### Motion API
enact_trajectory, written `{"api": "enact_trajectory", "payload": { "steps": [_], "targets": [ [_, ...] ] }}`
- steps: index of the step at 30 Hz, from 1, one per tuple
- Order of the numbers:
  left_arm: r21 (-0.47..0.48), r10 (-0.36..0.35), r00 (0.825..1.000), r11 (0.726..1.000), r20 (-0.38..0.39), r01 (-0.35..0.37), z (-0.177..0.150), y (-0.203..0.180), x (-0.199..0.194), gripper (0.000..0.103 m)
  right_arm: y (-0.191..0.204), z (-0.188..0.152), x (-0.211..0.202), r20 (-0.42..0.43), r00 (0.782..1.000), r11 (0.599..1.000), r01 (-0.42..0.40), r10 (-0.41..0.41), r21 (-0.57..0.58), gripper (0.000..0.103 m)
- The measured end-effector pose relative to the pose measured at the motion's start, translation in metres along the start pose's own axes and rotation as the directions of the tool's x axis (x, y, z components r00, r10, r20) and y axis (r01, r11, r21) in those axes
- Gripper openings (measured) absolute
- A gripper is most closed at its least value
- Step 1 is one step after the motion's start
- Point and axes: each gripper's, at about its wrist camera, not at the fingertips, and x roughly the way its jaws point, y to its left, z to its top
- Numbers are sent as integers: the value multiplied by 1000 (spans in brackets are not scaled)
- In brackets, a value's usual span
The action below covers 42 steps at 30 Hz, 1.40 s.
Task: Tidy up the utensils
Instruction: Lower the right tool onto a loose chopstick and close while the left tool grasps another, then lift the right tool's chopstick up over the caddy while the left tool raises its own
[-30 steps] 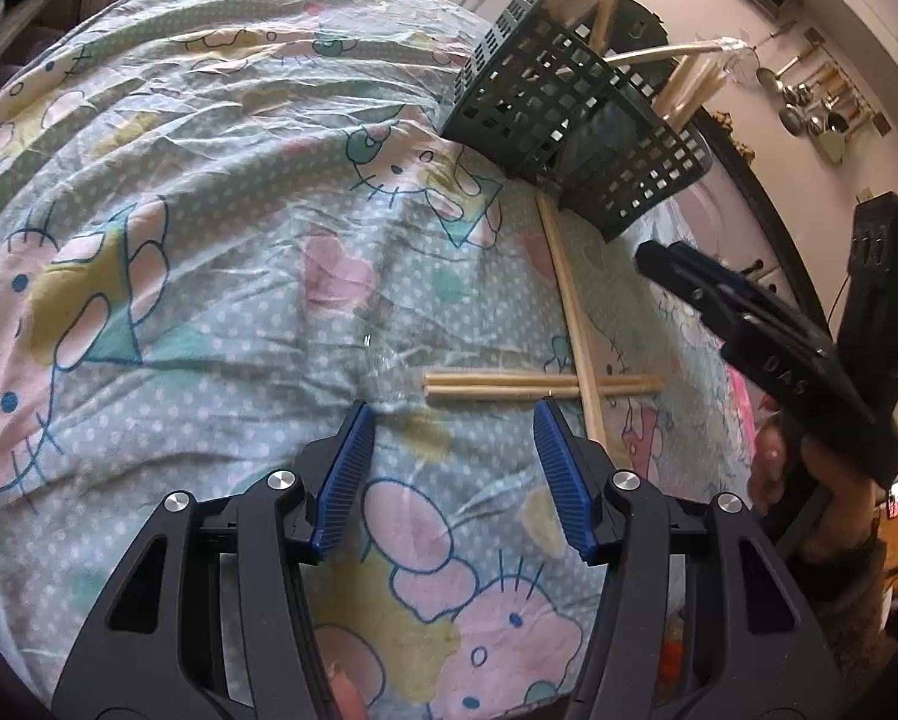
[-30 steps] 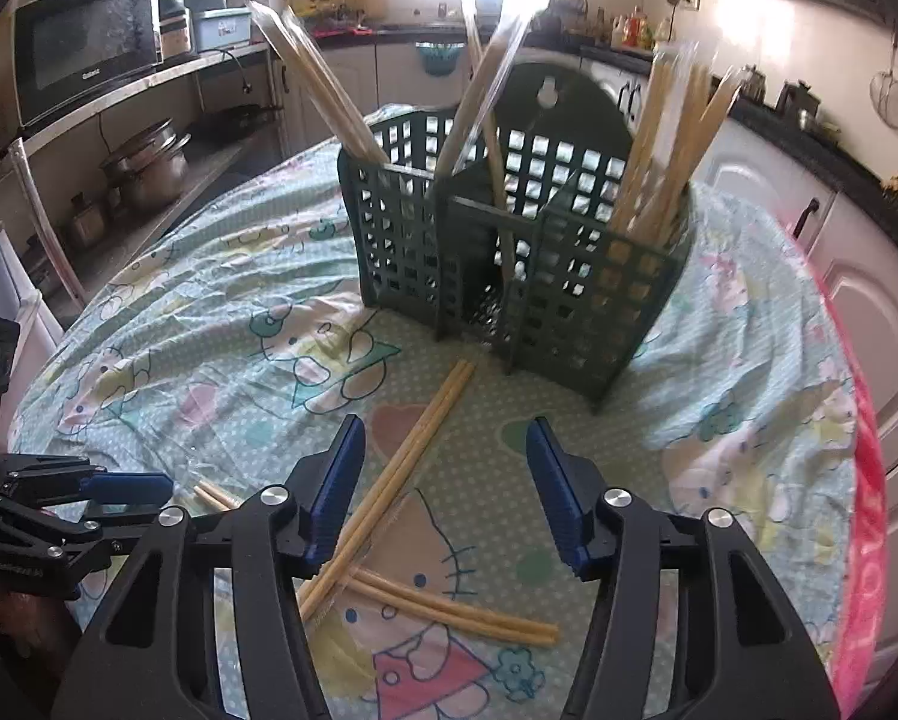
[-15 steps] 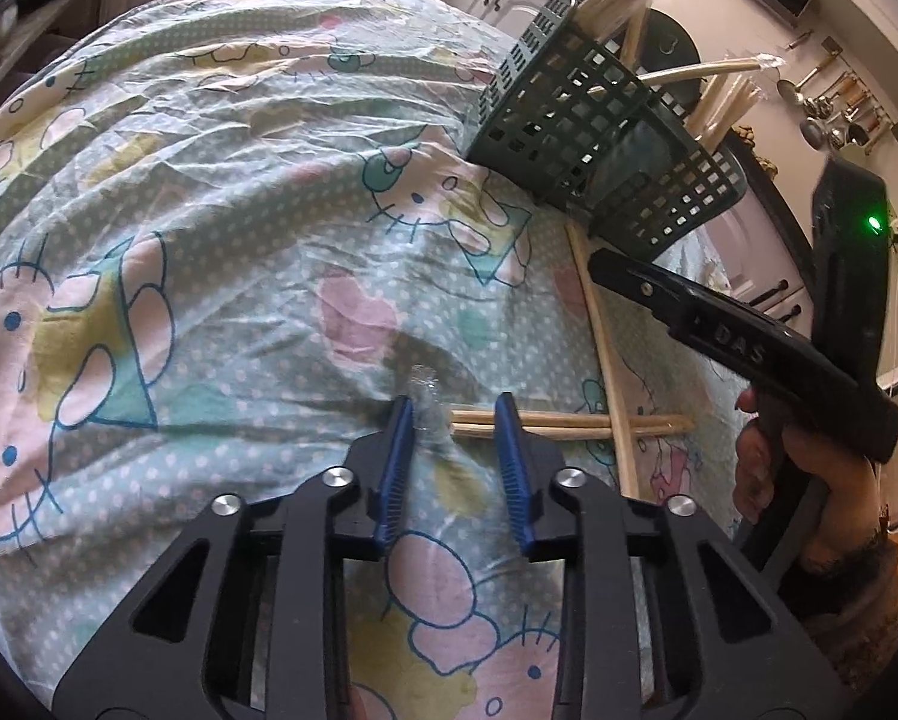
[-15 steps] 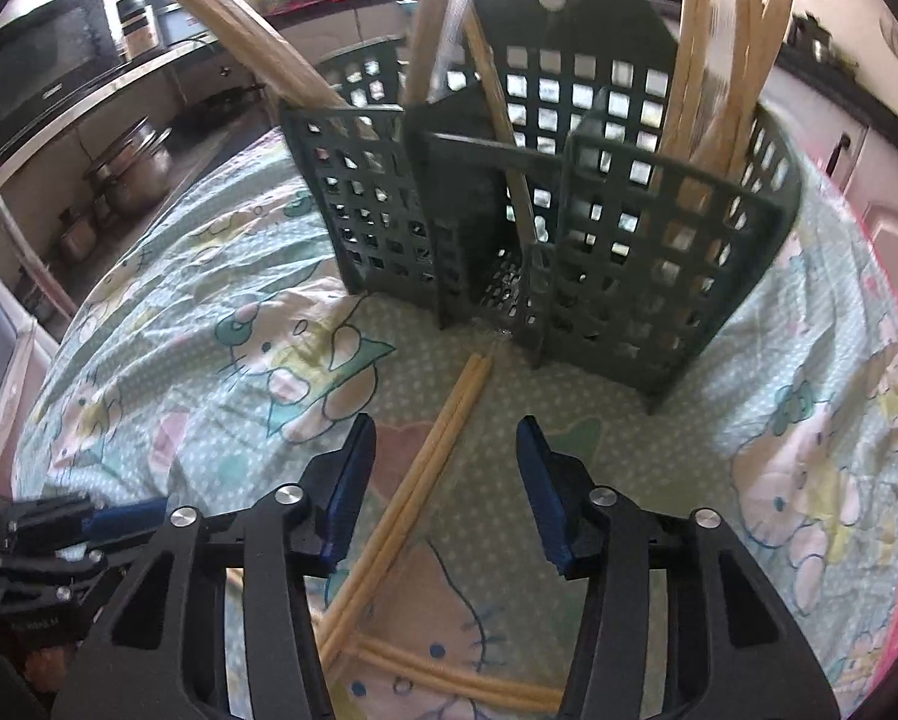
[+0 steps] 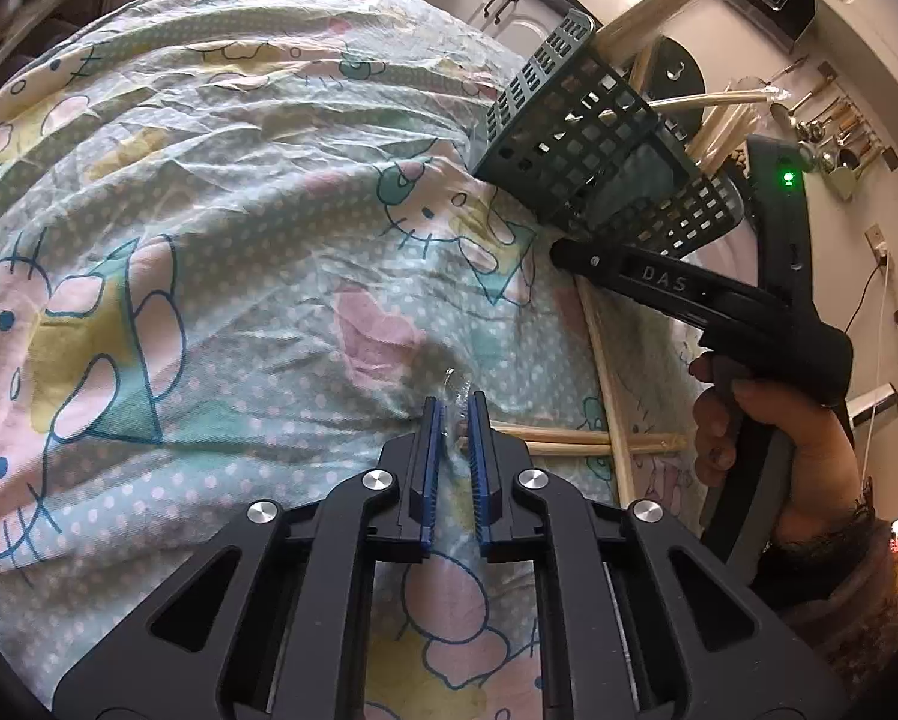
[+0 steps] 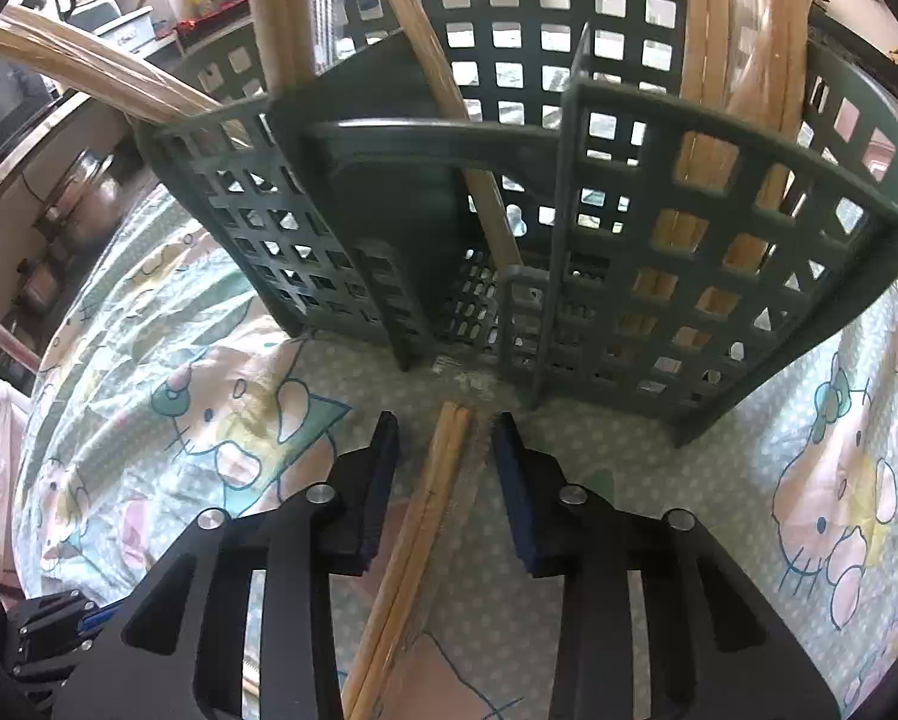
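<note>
Left wrist view: we see the left gripper point(image 5: 454, 405) low over the tablecloth point(image 5: 221, 228), its blue pads point(image 5: 430, 450) drawn almost together on the clear plastic wrapper tip point(image 5: 452, 383) of a wrapped chopstick pair point(image 5: 575, 439) lying crosswise on the cloth. The wrapper sits between the pads; whether they press it firmly we cannot tell for certain, but the gap is very narrow — we read it as a pinch. A second chopstick pair point(image 5: 606, 384) lies lengthwise over the first, running toward the dark green utensil basket point(image 5: 593, 156). The basket stands at the far side of the cloth with wrapped chopsticks leaning out of its compartments. The right gripper point(image 5: 575, 255) (marked "DAS") reaches in from the right, held by the person's hand point(image 5: 773, 438), its tip just in front of the basket.

Right wrist view: we see the right gripper point(image 6: 446, 441) with its fingers spread apart — nothing is clamped. The lengthwise chopstick pair point(image 6: 425, 516) lies on the cloth between the two fingers, its end just short of the basket point(image 6: 719, 252) base. The basket fills the upper frame; several chopstick bundles point(image 6: 707, 60) stand in its side compartments, one single stick slants through the centre compartment. The left gripper point(image 6: 53, 630) shows at the lower left edge.
</note>
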Motion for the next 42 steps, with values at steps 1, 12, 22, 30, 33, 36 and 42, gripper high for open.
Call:
{"api": "enact_trajectory", "payload": {
  "steps": [1,12,22,30,33,36,42],
  "targets": [
    [2,-2,1000,1000,2,2,0,0,-1,5,2,0,1,-1,1000,1000,11,-11,-7,26],
    [51,-40,998,998,55,37,5,-12,-17,3,15,-12,-14,1,997,996,-75,75,-54,11],
    [120,-95,986,990,137,79,16,-33,-51,3,33,-17,-84,136,977,980,-147,165,-132,11],
    [198,-132,973,976,189,94,26,-61,-74,3,37,-19,-144,272,943,970,-142,193,-197,11],
    [213,-147,968,972,203,103,31,-70,-80,3,41,-17,-163,309,931,966,-131,197,-222,11],
    [229,-164,962,967,217,113,36,-79,-86,3,38,-18,-183,353,917,966,-102,184,-238,11],
    [263,-196,951,956,238,131,47,-100,-96,2,34,-16,-208,434,884,968,-70,172,-241,11]
  ]
}}
